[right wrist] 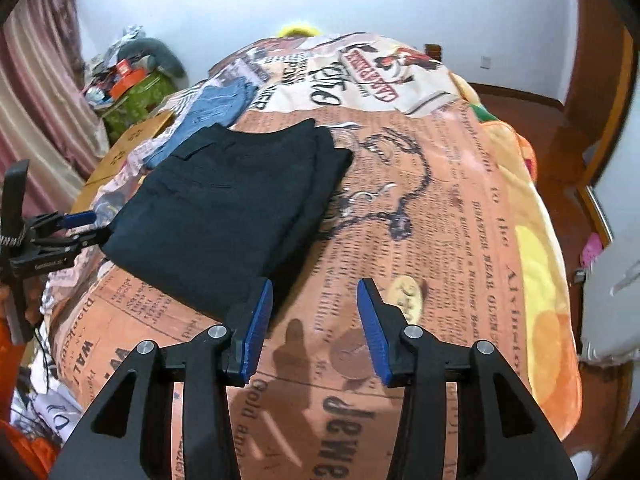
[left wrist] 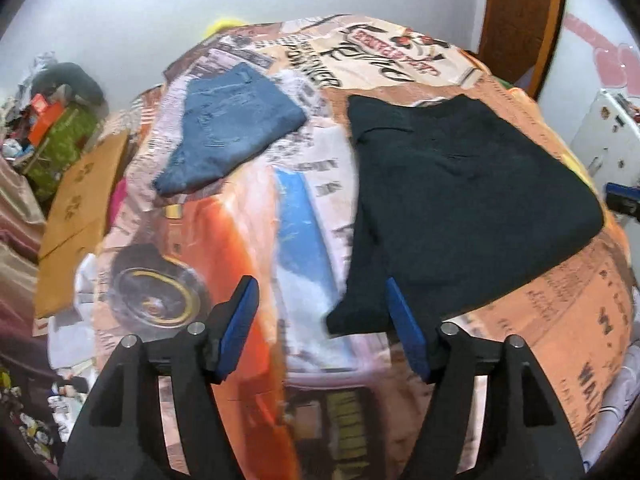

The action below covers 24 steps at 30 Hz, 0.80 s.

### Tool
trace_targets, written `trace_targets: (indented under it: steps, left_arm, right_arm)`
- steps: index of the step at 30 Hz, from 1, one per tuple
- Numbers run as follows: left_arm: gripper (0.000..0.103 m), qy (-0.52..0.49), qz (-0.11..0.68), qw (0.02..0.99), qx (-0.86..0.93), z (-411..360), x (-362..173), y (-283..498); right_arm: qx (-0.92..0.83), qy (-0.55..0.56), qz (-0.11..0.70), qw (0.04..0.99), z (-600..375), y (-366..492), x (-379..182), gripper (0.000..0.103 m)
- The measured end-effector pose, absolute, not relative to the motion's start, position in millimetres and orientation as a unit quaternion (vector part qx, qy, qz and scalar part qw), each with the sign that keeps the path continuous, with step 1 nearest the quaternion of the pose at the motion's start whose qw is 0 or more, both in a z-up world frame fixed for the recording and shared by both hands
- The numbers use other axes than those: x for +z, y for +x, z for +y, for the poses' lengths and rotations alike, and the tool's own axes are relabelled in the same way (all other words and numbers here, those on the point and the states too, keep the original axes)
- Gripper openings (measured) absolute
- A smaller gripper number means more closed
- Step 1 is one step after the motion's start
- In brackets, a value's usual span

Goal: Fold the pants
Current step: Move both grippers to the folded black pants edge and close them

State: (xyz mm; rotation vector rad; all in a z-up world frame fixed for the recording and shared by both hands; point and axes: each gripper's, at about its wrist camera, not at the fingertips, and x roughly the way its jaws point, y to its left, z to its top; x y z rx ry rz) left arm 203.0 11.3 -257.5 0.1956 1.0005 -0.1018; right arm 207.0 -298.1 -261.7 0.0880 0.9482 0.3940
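Observation:
Black pants (left wrist: 460,200) lie folded flat on the printed bedspread (left wrist: 248,216); they also show in the right wrist view (right wrist: 224,208). My left gripper (left wrist: 320,300) is open and empty, just in front of the pants' near left corner. It also shows at the left edge of the right wrist view (right wrist: 86,226). My right gripper (right wrist: 314,300) is open and empty above the bedspread (right wrist: 440,208), its left finger by the pants' near right corner. Its blue tip shows at the right edge of the left wrist view (left wrist: 624,196).
Folded blue jeans (left wrist: 228,132) lie on the bed's far left, also in the right wrist view (right wrist: 208,112). A cardboard box (left wrist: 76,216) and clutter (left wrist: 48,120) stand left of the bed. A wooden door (left wrist: 520,20) is at the back right.

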Motion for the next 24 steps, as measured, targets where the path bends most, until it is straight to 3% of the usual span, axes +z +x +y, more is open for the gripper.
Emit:
trace_targets:
  steps: [5, 9, 14, 18, 24]
  left_arm:
    - [0.068, 0.109, 0.479, 0.871, 0.001, 35, -251, 208]
    - [0.068, 0.069, 0.477, 0.876, -0.023, 40, -232, 219]
    - [0.080, 0.031, 0.473, 0.877, -0.078, 19, -221, 242]
    - [0.080, 0.022, 0.493, 0.862, -0.114, -5, -233, 269]
    - [0.080, -0.001, 0.550, 0.823, -0.140, -19, -271, 308]
  right_arm:
    - [0.178, 0.066, 0.449, 0.873, -310, 210, -256, 0.041]
    - [0.181, 0.073, 0.441, 0.876, -308, 216, -250, 0.054]
    - [0.189, 0.083, 0.446, 0.871, -301, 232, -250, 0.054]
    - [0.191, 0.096, 0.458, 0.863, -297, 247, -258, 0.067]
    - [0.214, 0.111, 0.493, 0.836, -285, 267, -282, 0.067]
